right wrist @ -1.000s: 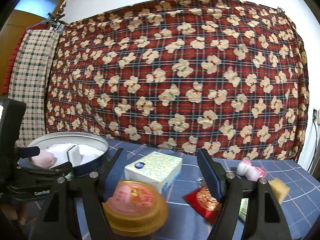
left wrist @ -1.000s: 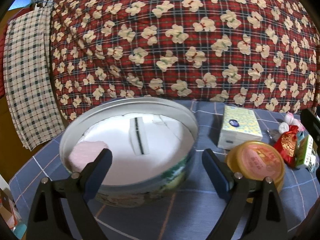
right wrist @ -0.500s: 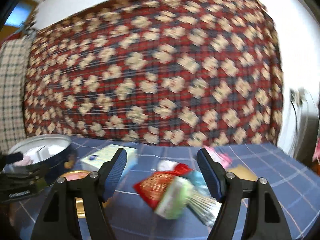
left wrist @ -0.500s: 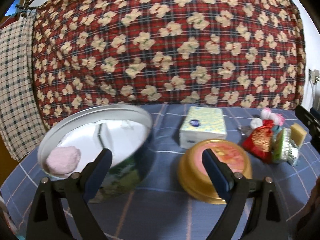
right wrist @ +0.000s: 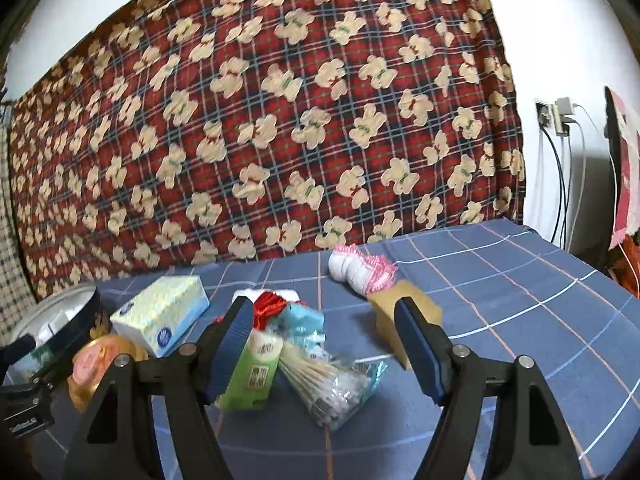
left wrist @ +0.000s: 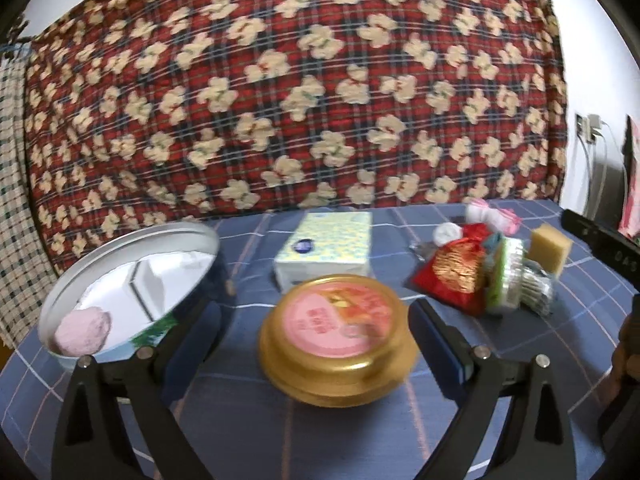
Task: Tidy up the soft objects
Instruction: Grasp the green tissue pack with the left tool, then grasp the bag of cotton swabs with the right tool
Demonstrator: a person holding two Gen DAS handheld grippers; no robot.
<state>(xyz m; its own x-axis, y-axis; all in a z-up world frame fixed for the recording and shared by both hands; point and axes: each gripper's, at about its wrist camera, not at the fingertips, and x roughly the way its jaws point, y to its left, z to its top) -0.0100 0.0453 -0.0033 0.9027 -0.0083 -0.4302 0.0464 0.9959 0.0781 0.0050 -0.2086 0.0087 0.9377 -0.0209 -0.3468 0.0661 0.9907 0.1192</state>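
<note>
Right wrist view: the right gripper (right wrist: 324, 344), jaws apart and empty, is aimed at the clear bag of cotton swabs (right wrist: 332, 388) just ahead; a reach-and-close is judged next.

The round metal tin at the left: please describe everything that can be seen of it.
The round metal tin stands open, without lid, at the left of the blue checked cloth. Its rim is silver; its outer wall is dark with a green printed picture. The inside looks white. A pink soft puff and a white box-like piece lie inside. No gripper touches it.
</note>
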